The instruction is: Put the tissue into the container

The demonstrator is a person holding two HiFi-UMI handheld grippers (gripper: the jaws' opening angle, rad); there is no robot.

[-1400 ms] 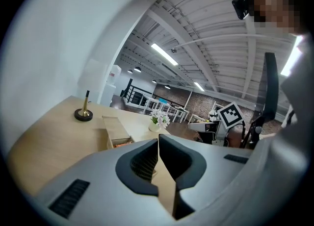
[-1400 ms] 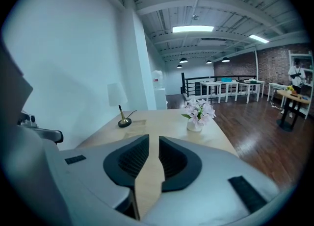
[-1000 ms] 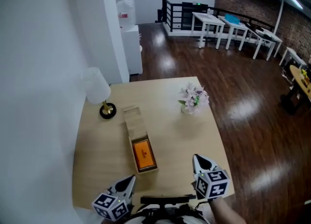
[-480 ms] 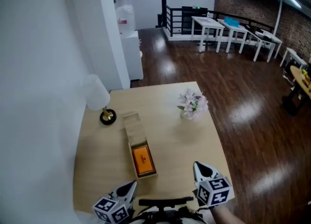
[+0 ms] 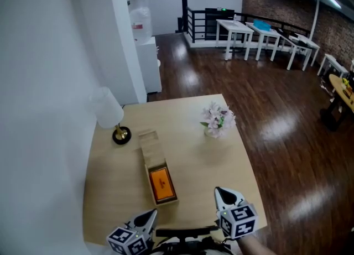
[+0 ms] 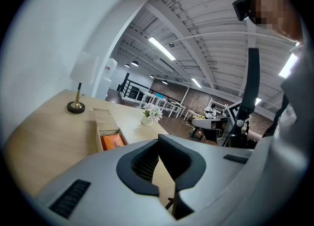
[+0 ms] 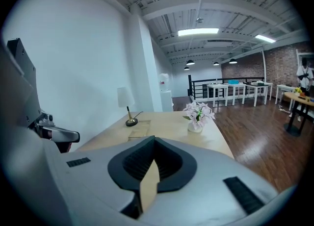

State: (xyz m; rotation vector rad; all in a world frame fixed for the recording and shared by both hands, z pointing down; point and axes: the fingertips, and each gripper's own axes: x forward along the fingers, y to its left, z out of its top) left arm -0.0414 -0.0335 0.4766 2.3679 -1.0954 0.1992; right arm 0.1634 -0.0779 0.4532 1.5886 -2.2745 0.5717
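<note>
A long wooden box (image 5: 149,147) lies on the table (image 5: 199,160) with its lid slid toward the far end. An orange tissue pack (image 5: 161,185) sits in the box's open near half and also shows in the left gripper view (image 6: 112,140). My left gripper (image 5: 150,216) hovers at the table's near edge, just short of the box, jaws shut and empty (image 6: 159,139). My right gripper (image 5: 221,194) hangs over the near right part of the table, also shut with nothing in it (image 7: 154,141). From there only the box's lid (image 7: 140,129) shows.
A white-shaded lamp (image 5: 113,116) on a brass foot stands at the far left by the wall. A vase of pale flowers (image 5: 217,120) stands at the far right. Dark wood floor drops off beyond the table's right edge; white tables (image 5: 260,35) stand far back.
Both grippers have sunk slightly toward the near edge and the head view has drifted a little. The box and tissue pack have not moved.
</note>
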